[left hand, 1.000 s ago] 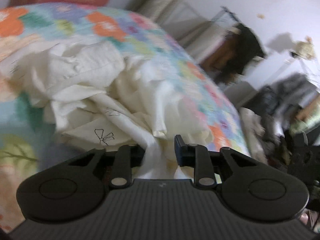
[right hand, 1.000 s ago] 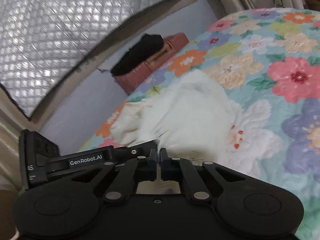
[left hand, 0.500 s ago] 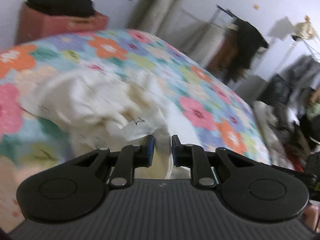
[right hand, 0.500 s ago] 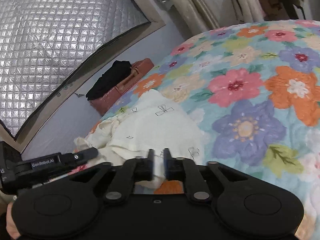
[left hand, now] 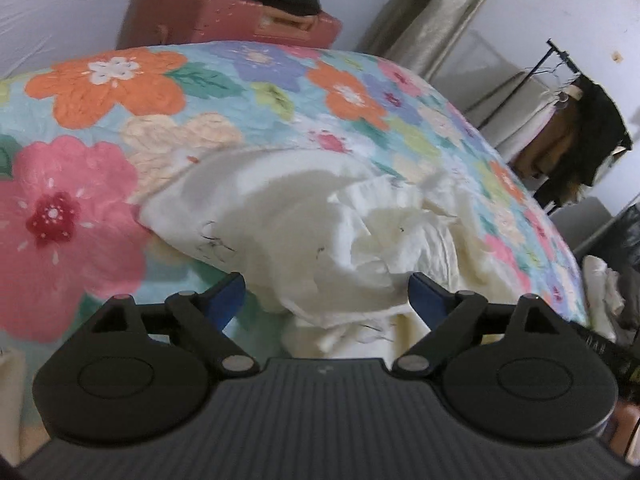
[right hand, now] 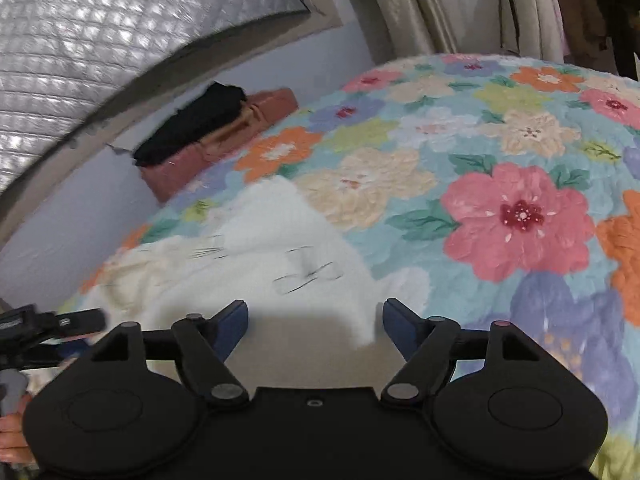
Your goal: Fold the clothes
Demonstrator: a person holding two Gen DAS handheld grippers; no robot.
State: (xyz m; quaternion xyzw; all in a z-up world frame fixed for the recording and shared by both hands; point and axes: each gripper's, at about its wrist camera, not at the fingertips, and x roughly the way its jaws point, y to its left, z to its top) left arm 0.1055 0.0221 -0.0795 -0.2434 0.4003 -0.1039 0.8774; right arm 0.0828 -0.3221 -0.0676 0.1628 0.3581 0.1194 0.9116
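A crumpled cream-white garment point(left hand: 320, 232) with small black bow prints lies in a heap on the floral bedspread point(left hand: 100, 92). My left gripper point(left hand: 326, 294) is open, its blue-padded fingers wide apart just over the near edge of the heap, holding nothing. In the right wrist view the same garment point(right hand: 260, 256) lies flatter on the bedspread point(right hand: 520, 216). My right gripper point(right hand: 314, 320) is open and empty above its near edge. The left gripper shows at the left edge of the right wrist view point(right hand: 60, 324).
A reddish-brown case point(left hand: 224, 16) with a black item on top sits beyond the bed by the wall, also in the right wrist view point(right hand: 224, 128). A clothes rack with dark garments point(left hand: 584, 136) stands right of the bed. A quilted silver panel point(right hand: 120, 32) covers the wall.
Both grippers were shut on the white garment and have opened wide, letting it go. The garment has dropped onto the bedspread in a heap.
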